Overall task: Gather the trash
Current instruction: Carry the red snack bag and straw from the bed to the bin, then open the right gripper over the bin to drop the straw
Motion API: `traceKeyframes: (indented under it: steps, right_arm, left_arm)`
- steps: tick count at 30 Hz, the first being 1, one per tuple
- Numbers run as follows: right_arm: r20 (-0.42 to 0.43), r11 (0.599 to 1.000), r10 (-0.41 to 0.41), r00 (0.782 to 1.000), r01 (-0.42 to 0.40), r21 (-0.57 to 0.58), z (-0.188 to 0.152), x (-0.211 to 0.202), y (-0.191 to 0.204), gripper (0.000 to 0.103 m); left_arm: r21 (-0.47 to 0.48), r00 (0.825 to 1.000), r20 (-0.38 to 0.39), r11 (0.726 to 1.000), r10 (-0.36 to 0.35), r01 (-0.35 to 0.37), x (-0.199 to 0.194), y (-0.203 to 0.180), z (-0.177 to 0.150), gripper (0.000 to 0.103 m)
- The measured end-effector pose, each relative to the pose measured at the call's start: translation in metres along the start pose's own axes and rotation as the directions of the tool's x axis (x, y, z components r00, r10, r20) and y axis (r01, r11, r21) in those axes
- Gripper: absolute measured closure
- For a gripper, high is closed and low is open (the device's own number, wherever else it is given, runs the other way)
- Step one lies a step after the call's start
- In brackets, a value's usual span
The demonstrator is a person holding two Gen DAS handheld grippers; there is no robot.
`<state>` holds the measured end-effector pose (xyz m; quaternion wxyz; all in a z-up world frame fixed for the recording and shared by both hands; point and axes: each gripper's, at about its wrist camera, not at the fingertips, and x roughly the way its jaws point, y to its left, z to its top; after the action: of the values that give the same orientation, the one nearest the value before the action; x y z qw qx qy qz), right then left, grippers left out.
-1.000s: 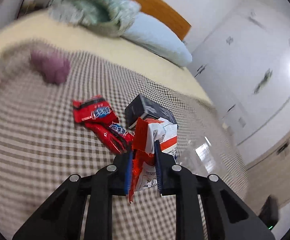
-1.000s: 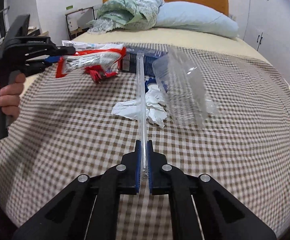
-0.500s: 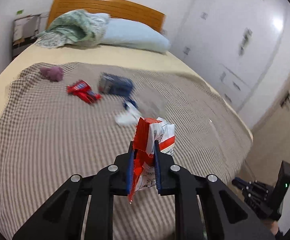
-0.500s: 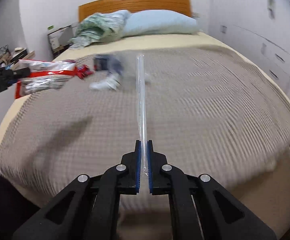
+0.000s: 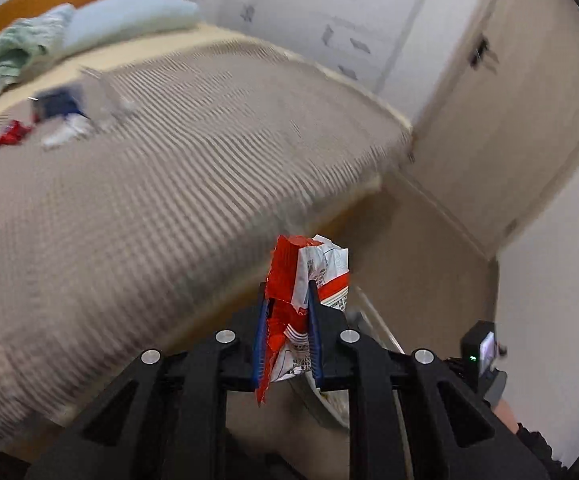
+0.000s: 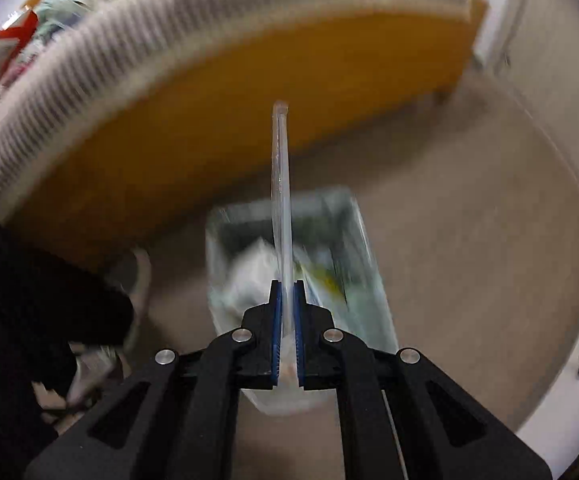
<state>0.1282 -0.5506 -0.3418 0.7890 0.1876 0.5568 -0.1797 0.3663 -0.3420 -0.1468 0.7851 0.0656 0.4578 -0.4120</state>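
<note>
**Carrying two pieces of trash to the bin**

Hauling is the step you are in: both grippers are loaded and off the bed, and the drop comes next.

Nearest you, the right gripper (image 6: 286, 300) has its jaws nearly shut on a clear plastic drinking straw (image 6: 280, 184), which stands straight out ahead of the pads. Directly beneath it sits a small rectangular bin with a pale liner (image 6: 373, 264), already holding some blurred whitish rubbish. You look well lined up; the straw's far end reaches past the bin's far rim, so tip it steeper or come lower before you let the jaws part.

Your left gripper (image 5: 287, 312) is clamped on a crumpled red-and-white snack wrapper (image 5: 309, 268), hanging over the floor just off the bed's corner. A pale rim shows just below its fingers, probably that bin, though I cannot tell. Bring it above the opening, then release.

Farther off, on the brown checked bedspread (image 5: 149, 208), more remains: a small red wrapper (image 5: 11, 136), a dark blue carton (image 5: 55, 104) and white crumpled tissue (image 5: 65, 134).
</note>
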Motion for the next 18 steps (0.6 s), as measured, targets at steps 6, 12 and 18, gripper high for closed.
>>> traceKeyframes:
  steps: [6, 12, 18]
  right_arm:
    - [-0.192, 0.997, -0.082, 0.978, 0.081, -0.017, -0.051, 0.053, -0.04, 0.097]
    - [-0.321, 0.994, -0.106, 0.941, 0.093, -0.055, -0.057, 0.089, -0.057, 0.097]
    - [-0.222, 0.994, -0.107, 0.969, 0.111, 0.005, -0.03, 0.089, -0.057, 0.041]
  left_arm:
    - [0.1, 0.992, -0.123, 0.995, 0.017, -0.005, 0.051, -0.059, -0.027, 0.088]
    - [0.198, 0.97, -0.234, 0.98, 0.068, -0.021, 0.1, -0.088, -0.042, 0.088]
    - [0.235, 0.949, -0.308, 0.972, 0.068, 0.006, 0.137, -0.108, -0.052, 0.088]
